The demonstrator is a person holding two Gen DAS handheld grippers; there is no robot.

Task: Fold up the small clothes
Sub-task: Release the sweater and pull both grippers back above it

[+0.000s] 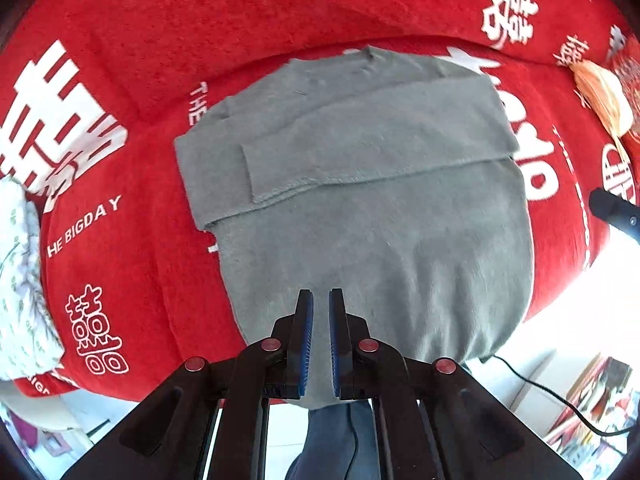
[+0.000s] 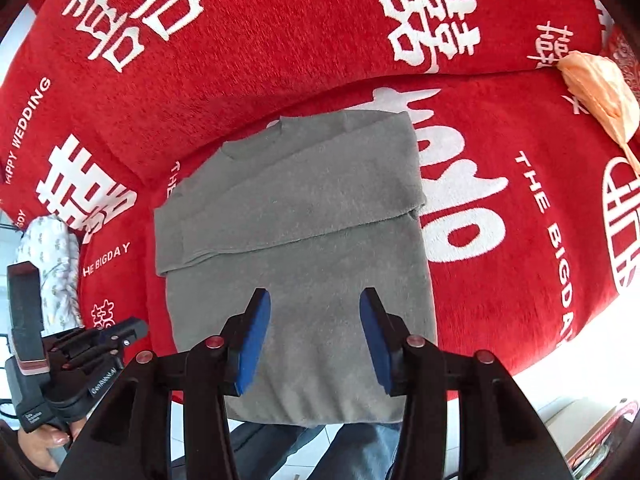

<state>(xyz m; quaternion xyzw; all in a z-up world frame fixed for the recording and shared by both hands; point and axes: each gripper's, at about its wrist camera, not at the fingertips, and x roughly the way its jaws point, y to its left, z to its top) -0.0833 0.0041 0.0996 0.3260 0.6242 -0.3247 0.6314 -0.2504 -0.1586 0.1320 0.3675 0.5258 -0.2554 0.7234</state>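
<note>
Grey sweater (image 1: pixel 360 208) lying flat on a red cover (image 1: pixel 132 240) with white characters, both sleeves folded across its chest.

Left wrist view: the left gripper (image 1: pixel 321 300) hovers above the lower part of the sweater, near the hem; its blue pads are close together with a narrow gap, holding nothing. An orange cloth (image 1: pixel 604 96) lies far right. Right wrist view: the right gripper (image 2: pixel 315 300) is wide open above the sweater (image 2: pixel 304 240), empty. The left gripper (image 2: pixel 120 330) appears at the left edge, beside a floral cloth (image 2: pixel 56 264).
</note>
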